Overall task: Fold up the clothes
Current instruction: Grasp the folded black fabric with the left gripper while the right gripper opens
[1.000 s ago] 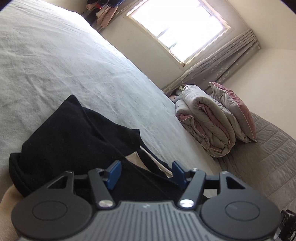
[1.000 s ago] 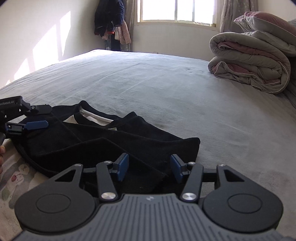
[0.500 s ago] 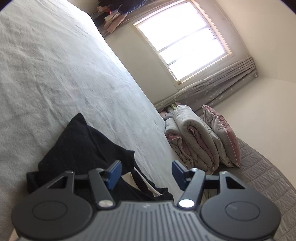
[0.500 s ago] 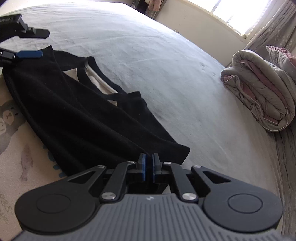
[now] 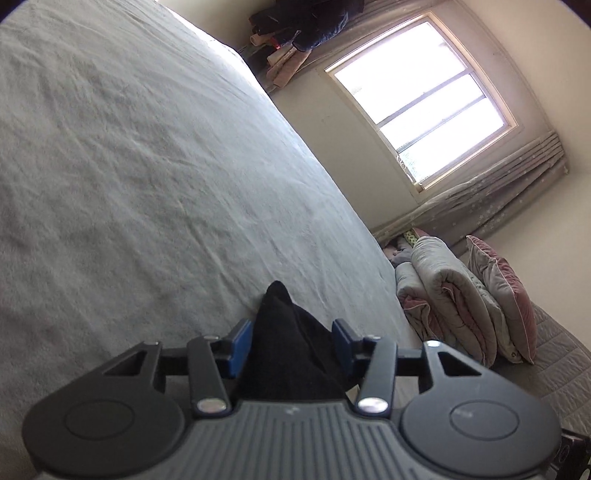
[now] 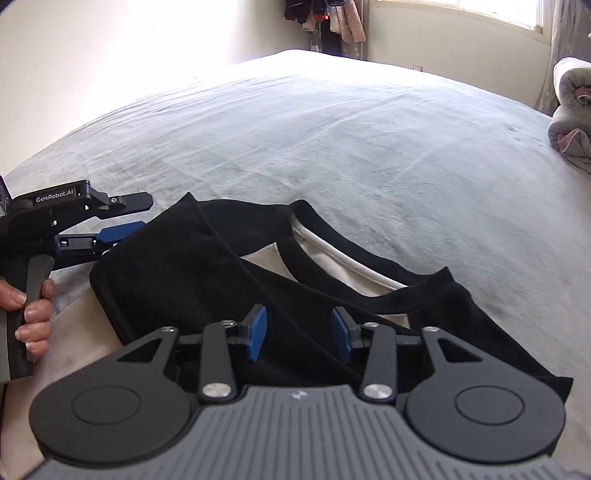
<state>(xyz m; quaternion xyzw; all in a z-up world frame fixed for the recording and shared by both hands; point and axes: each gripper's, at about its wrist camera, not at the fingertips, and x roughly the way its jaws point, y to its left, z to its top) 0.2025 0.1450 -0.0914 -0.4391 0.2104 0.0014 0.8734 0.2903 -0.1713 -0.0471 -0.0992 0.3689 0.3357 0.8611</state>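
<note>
Nearest the right wrist camera, the right claw (image 6: 298, 334) hangs with its blue pads spread wide and nothing between them, low over the near edge of the black garment (image 6: 207, 280); that placing suits either taking up the hem or having just let it go, and the pictures do not settle which. The garment lies on the bed (image 6: 332, 140), partly doubled over on itself, with a cream lining showing at the neckline and a long diagonal crease running from its far corner toward the right claw. Some pale printed fabric (image 6: 79, 317) peeks out from under the garment's left edge. Off that left edge sits the left claw (image 6: 122, 218), held by a hand (image 6: 31, 314) at its grip; its pads are parted and, in its own view, a peaked corner of the black cloth stands between them (image 5: 291, 339) without being pinched, seemingly lined up for a corner grasp. The garment's right corner ends well short of anything, and beyond its far edge the grey sheet runs broad and bare, so there is ample room to lay a fold away from the person. Far past the garment to the right a rolled quilt (image 5: 448, 295) and a pink pillow (image 5: 502, 295) mark that side's limit, with hanging clothes (image 6: 332, 16) by the wall beyond the bed.
</note>
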